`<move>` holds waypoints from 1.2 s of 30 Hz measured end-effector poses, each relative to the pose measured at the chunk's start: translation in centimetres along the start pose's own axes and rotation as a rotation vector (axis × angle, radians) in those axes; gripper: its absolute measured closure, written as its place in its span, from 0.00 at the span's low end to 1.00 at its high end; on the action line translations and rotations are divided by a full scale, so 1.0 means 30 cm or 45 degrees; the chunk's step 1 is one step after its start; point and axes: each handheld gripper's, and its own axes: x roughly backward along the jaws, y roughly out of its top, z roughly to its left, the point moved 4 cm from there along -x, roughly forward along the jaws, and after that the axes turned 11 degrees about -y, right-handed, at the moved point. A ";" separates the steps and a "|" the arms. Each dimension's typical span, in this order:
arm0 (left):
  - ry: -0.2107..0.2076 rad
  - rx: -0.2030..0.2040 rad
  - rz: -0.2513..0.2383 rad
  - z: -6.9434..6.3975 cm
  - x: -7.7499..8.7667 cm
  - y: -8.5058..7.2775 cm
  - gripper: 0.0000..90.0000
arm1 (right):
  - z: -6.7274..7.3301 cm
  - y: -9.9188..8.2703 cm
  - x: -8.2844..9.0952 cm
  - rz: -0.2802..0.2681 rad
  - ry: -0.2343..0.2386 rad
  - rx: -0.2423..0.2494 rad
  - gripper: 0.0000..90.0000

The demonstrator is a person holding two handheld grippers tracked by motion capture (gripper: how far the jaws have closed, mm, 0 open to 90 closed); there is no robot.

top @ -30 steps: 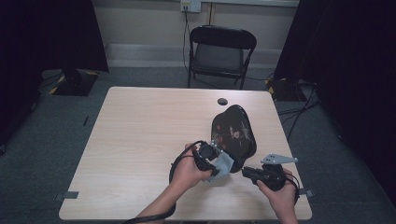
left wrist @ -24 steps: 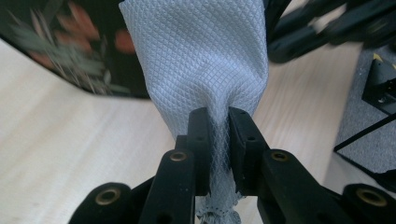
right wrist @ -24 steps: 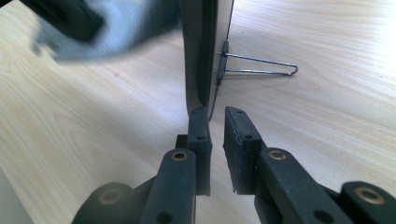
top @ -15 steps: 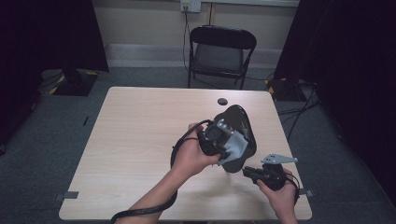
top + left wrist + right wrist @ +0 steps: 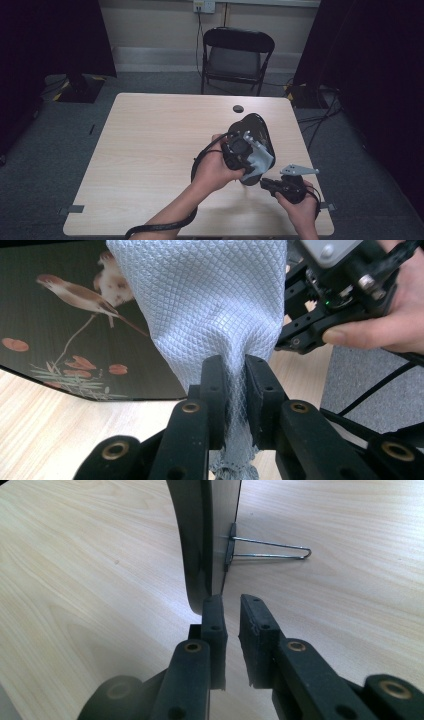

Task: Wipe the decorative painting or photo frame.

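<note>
A black oval plaque (image 5: 254, 125) painted with birds and twigs (image 5: 65, 325) stands tilted on the table, propped from behind by a wire stand (image 5: 272, 550). My left gripper (image 5: 248, 159) (image 5: 233, 362) is shut on a pale grey quilted cloth (image 5: 210, 300) (image 5: 261, 162), which is held up against the plaque's painted face. My right gripper (image 5: 265, 184) (image 5: 231, 602) is shut with nothing between its pads, low over the table. Its tip sits right at the plaque's lower rim (image 5: 200, 540). Whether it touches the rim I cannot tell.
The light wooden table (image 5: 150, 150) has a small black round cap (image 5: 238, 108) near its far edge. A black folding chair (image 5: 235, 55) stands beyond it. Dark curtains hang at both sides, and cables lie on the grey floor at the right.
My left gripper has lifted the cloth from near the table up to the plaque's face, away from me. The right gripper has stayed put.
</note>
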 end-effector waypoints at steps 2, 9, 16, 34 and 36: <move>0.001 0.006 -0.003 0.000 -0.003 -0.003 0.89 | 0.000 0.001 0.002 -0.001 -0.001 -0.004 0.91; 0.015 0.007 0.004 0.000 -0.009 -0.021 0.89 | 0.003 0.006 0.005 -0.012 -0.002 -0.007 0.90; 0.008 0.019 0.018 0.006 -0.026 -0.048 0.89 | 0.006 0.014 0.015 -0.027 0.003 -0.006 0.90; 0.004 0.034 0.088 0.022 -0.117 -0.127 0.89 | 0.005 0.021 0.023 -0.043 0.001 -0.020 0.89; 0.001 0.041 0.098 0.026 -0.125 -0.136 0.89 | 0.005 0.022 0.024 -0.045 0.000 -0.023 0.89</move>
